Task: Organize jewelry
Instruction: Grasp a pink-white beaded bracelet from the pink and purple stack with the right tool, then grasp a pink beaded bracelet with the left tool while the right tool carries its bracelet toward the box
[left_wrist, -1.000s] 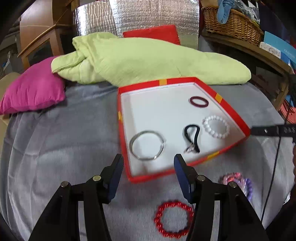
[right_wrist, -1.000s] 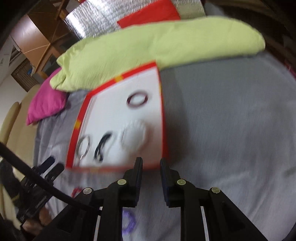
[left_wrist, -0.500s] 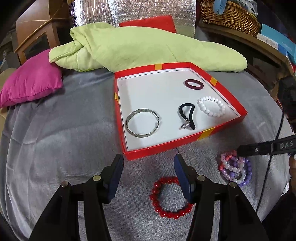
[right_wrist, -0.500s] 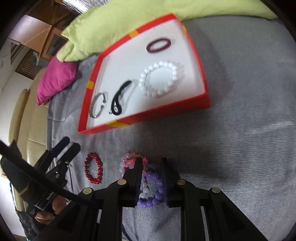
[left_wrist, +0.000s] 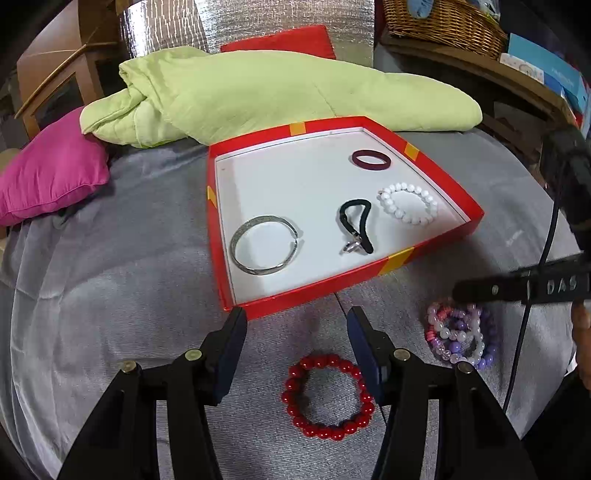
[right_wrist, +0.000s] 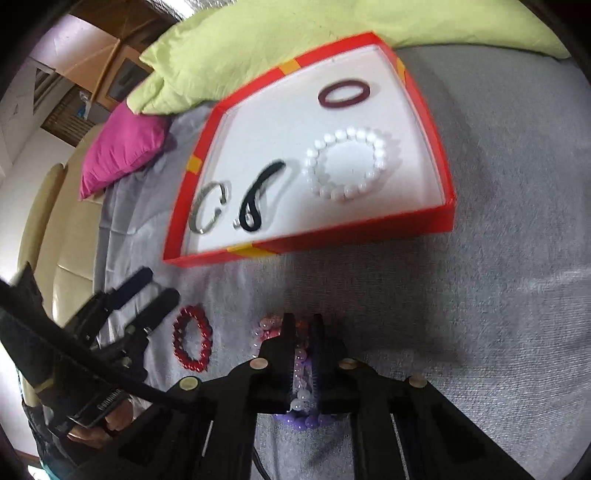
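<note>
The shallow red cardboard box (right_wrist: 436, 218) sits open on the grey bedspread (right_wrist: 498, 314). Just before it, the right gripper (right_wrist: 303, 328) has just been closing and now pinches the pink-and-purple beaded bracelets (right_wrist: 301, 373). Lift straight, then carry over the wall.

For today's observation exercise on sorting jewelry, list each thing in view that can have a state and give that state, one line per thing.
Red box: open, lidless, on the grey cover.
Silver bangle: flat in the box.
Black band: in the box.
White bead bracelet: in the box.
Maroon ring: in the box.
Red bead bracelet: outside the box, untouched.
Pink and purple bracelets: outside the box, pinched.
Left claw: open, empty.
Right claw: just closed on those bracelets.
</note>
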